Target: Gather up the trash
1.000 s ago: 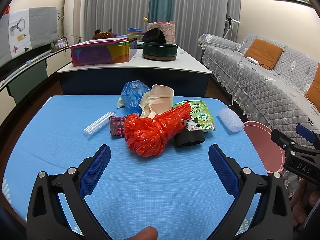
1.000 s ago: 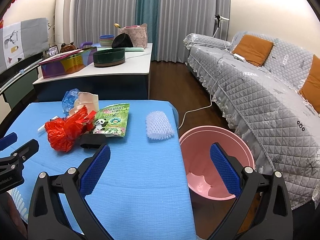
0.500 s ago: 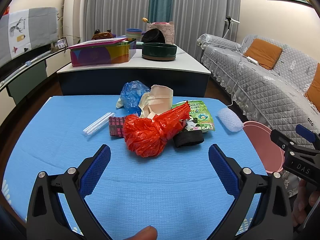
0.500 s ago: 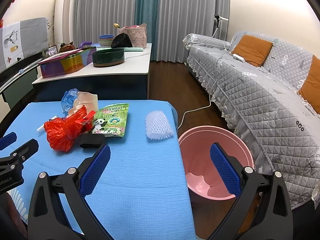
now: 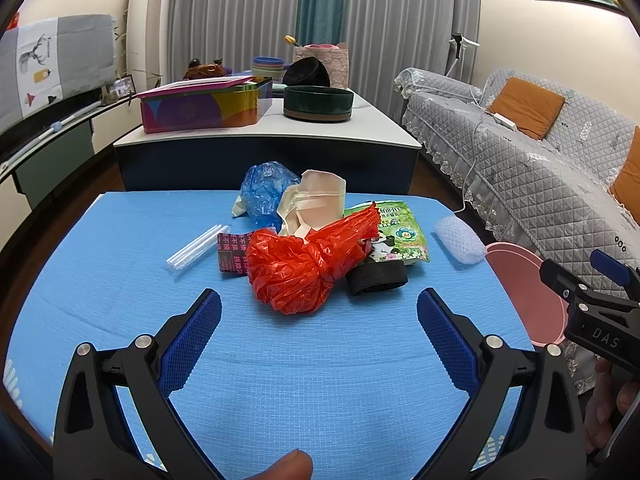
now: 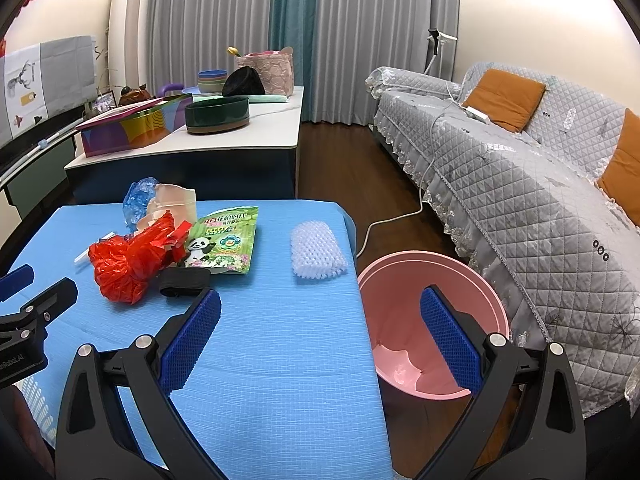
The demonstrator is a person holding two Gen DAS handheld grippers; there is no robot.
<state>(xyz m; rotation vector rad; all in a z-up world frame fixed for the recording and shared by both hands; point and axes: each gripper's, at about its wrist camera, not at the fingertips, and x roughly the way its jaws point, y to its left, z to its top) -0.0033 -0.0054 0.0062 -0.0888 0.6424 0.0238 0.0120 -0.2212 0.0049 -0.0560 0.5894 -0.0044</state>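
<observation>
- While both grippers hang above the near side of the blue tabletop [image 5: 120, 288], nothing is held; trash sits in a cluster toward the far side.
- Left gripper [image 5: 319, 322]: jaws spread wide, empty, aimed at the red plastic bag [image 5: 304, 268].
- Far left of the pile: clear plastic tubes [image 5: 196, 246], lying flat, just beside a dark printed wrapper [image 5: 232, 254].
- Wrapper touches the red plastic bag, which is crumpled and knotted, nearest to the left gripper.
- Behind the bag: blue plastic bag [image 5: 266, 194] and a beige paper carton [image 5: 316, 204], touching each other.
- Right of the red bag: black band [image 5: 376, 278] on the tabletop, partly on top of the green panda snack packet [image 6: 224, 242].
- Further right, apart from the pile: white foam net [image 6: 316, 252], near the tabletop's right edge.
- Right gripper [image 6: 320, 324]: jaws wide apart, empty, over the tabletop's right edge.
- Pink bin [image 6: 404, 276] stands on the floor just beside that edge, tilted toward the camera; whether the pale shape at its bottom is trash, I can't tell.
- Grey quilted sofa [image 6: 540, 184] to the right of the bin.
</observation>
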